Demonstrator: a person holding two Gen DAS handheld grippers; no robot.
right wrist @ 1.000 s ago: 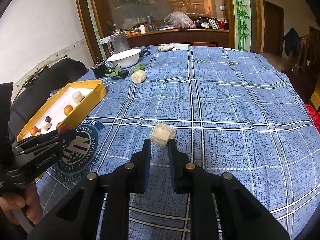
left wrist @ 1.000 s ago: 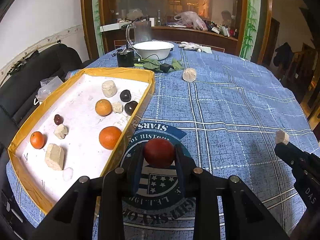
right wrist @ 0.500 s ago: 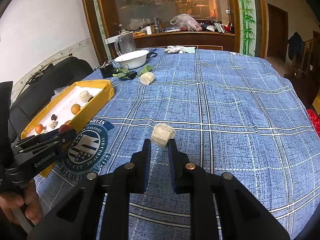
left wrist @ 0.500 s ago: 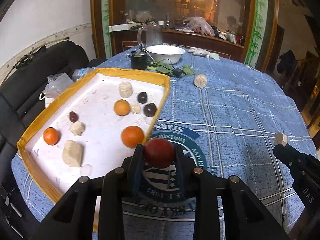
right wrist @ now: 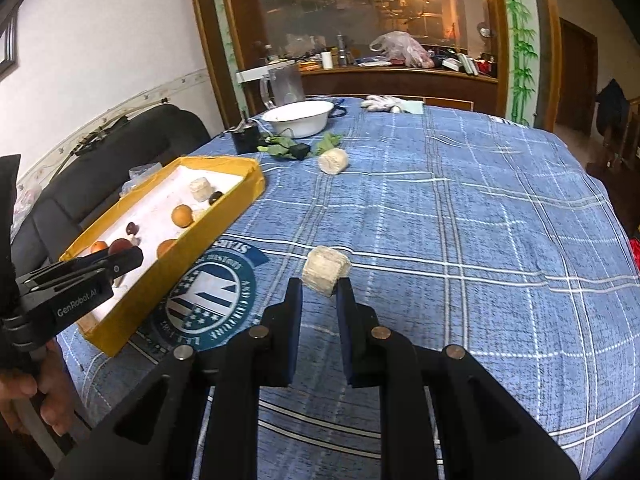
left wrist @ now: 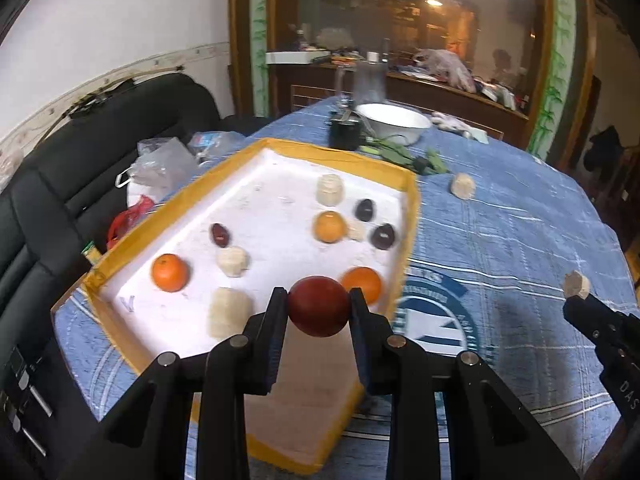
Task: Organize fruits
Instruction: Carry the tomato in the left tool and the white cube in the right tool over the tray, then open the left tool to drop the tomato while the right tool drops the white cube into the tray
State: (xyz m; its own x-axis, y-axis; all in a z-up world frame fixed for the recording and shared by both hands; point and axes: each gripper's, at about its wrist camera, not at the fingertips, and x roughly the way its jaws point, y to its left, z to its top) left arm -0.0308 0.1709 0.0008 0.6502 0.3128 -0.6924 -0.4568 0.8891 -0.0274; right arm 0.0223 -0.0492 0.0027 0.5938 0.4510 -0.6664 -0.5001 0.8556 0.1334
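While clamped: smooth round red fruit (left wrist: 319, 306)

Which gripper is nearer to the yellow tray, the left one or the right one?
Left. The left gripper, shut on a red fruit, hangs over the yellow tray by its near corner. The right gripper, gripping a pale chunk, is off to the tray's side, above the blue tablecloth.

A lived-in home dining room: a round worktop (right wrist: 460, 208) under a blue checked cloth, a black sofa (left wrist: 92, 148) along the white wall, and a dark wooden sideboard (right wrist: 400, 84) cluttered with bottles, bags and papers below a large bamboo-painted mirror (right wrist: 380, 12)
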